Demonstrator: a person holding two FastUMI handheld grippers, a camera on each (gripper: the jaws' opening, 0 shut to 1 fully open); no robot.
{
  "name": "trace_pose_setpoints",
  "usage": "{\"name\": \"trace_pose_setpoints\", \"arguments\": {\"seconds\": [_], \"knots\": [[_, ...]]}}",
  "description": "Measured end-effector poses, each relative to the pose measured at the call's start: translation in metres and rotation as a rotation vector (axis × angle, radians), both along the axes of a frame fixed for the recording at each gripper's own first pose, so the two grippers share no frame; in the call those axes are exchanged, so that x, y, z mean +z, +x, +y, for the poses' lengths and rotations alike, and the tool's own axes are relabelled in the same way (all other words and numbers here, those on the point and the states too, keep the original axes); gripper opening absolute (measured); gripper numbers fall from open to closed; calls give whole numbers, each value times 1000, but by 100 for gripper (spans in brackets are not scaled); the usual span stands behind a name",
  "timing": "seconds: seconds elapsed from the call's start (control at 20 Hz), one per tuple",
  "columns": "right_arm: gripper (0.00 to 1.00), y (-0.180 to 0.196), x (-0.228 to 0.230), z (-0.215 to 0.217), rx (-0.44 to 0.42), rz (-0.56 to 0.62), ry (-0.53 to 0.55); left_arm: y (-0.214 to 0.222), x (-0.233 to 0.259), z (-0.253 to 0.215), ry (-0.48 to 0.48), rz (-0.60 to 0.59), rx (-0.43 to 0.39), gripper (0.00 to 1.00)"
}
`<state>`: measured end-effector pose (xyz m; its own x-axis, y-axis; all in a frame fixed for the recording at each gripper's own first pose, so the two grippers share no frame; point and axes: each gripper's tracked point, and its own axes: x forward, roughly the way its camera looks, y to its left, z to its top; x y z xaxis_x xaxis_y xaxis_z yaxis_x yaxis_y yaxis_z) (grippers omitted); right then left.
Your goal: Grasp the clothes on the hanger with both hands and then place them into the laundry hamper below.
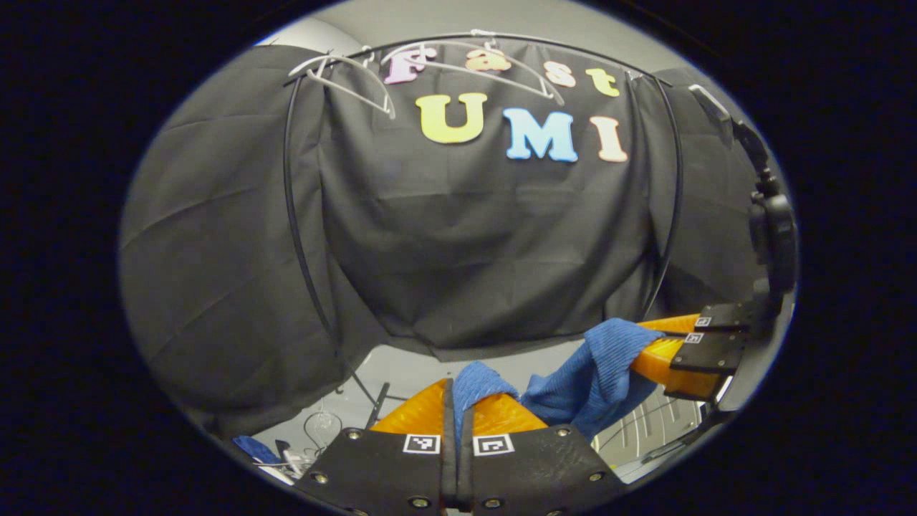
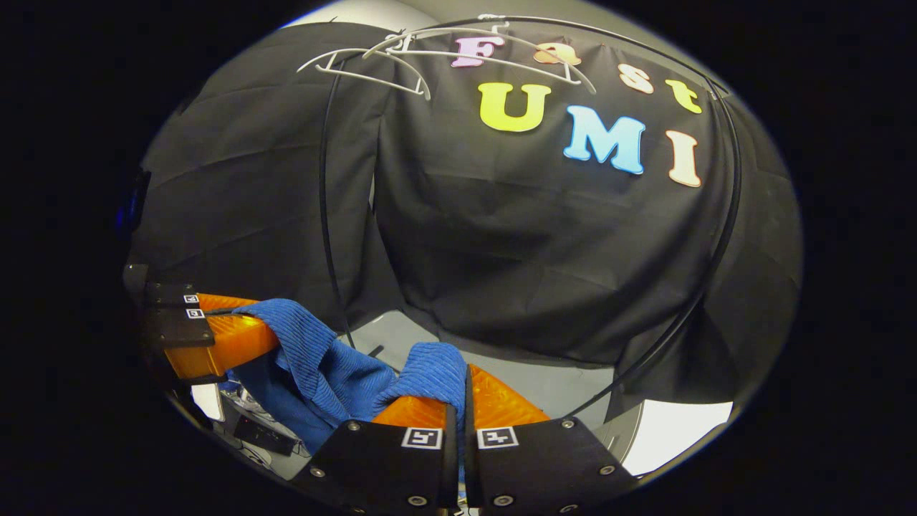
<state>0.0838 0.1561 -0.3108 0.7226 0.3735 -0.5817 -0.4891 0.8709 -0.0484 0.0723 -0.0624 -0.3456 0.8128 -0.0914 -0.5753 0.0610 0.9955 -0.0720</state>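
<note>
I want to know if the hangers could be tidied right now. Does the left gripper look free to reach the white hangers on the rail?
Probably not. The left gripper is shut on the blue garment, which the right gripper also holds, and the white hangers hang well above, on the rail.

**Two low cameras, one shared wall**

The left gripper view looks forward along its own fingers [image 1: 453,423], tipped upward at the black cloth wall [image 1: 466,236], close by. The right gripper view faces the same wall [image 2: 530,244] from slightly to the side. Both catch the white hangers [image 1: 430,72] [image 2: 430,61] overhead and the blue cloth [image 1: 594,373] [image 2: 329,365] between them, and each sees the other gripper [image 1: 680,351] [image 2: 215,337] at its edge.
</note>
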Motion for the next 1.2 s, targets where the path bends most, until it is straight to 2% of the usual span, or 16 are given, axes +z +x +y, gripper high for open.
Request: {"name": "trace_pose_setpoints", "arguments": {"seconds": [0.3,0.4,0.45,0.5,0.55,0.6,0.65,0.7,0.75,0.85,1.2], "knots": [[8,-22,-48,-11,-18,132,-59,-30,-65,2,-8,165,-9,2],[15,-29,-60,-16,-24,171,-85,-37,-79,-3,-23,221,-21,4],[27,-37,-60,-17,-19,197,-97,-36,-89,-4,-24,245,-21,6],[36,-42,-64,-17,-13,214,-100,-43,-90,-2,-28,263,-30,36],[51,-46,-71,-19,-8,235,-119,-46,-94,-3,-30,283,-35,67],[57,-48,-75,-20,-9,232,-117,-53,-94,-1,-25,288,-36,97],[71,-47,-75,-19,-12,224,-113,-52,-95,1,-15,285,-36,100],[78,-46,-73,-18,-14,217,-114,-52,-95,1,-13,281,-39,98],[89,-45,-70,-18,-13,209,-116,-50,-92,1,-13,279,-41,98],[95,-44,-64,-16,-15,190,-118,-50,-89,3,-7,269,-40,98],[96,-42,-28,-12,-56,112,-75,-47,-51,20,8,184,-30,98]]}}
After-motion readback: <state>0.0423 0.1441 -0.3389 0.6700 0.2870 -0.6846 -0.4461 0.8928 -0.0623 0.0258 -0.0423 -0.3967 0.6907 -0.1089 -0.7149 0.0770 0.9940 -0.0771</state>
